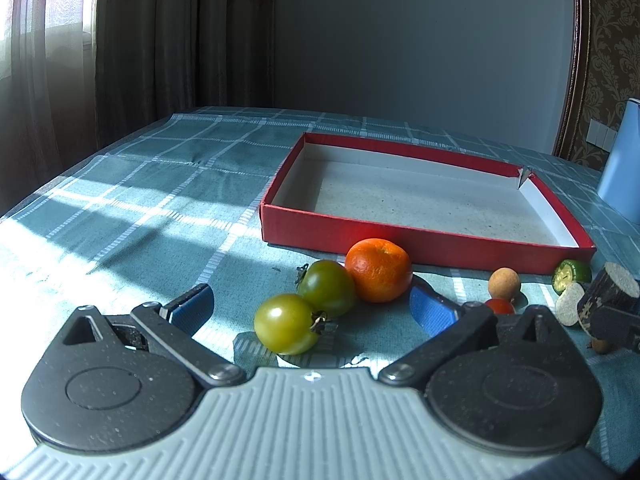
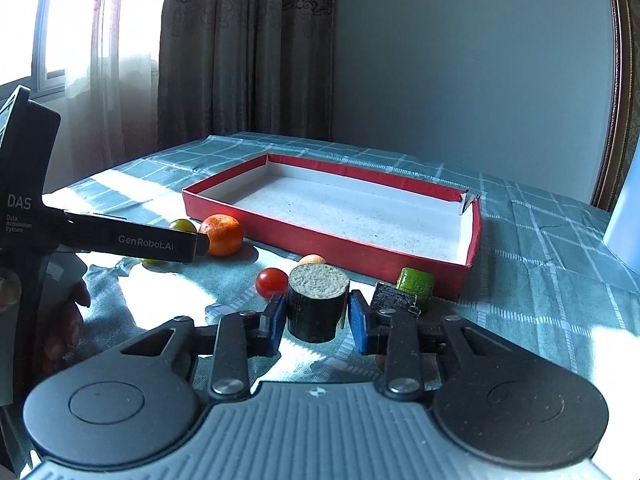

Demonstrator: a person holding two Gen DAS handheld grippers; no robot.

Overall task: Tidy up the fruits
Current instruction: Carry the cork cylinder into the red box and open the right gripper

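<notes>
Fruits lie scattered on the teal checked tablecloth in front of a shallow red cardboard tray with a white inside. Two green tomatoes touch each other, and the farther one touches a round orange mandarin just beside the tray's near wall. The left gripper is spread wide, holding nothing, with the tomatoes between its blue pads. The right gripper brackets a dark-skinned cylinder with a pale cut top; whether the pads press it I cannot tell. Near it sit a small red cherry tomato, a tan round fruit and a green cut piece.
</notes>
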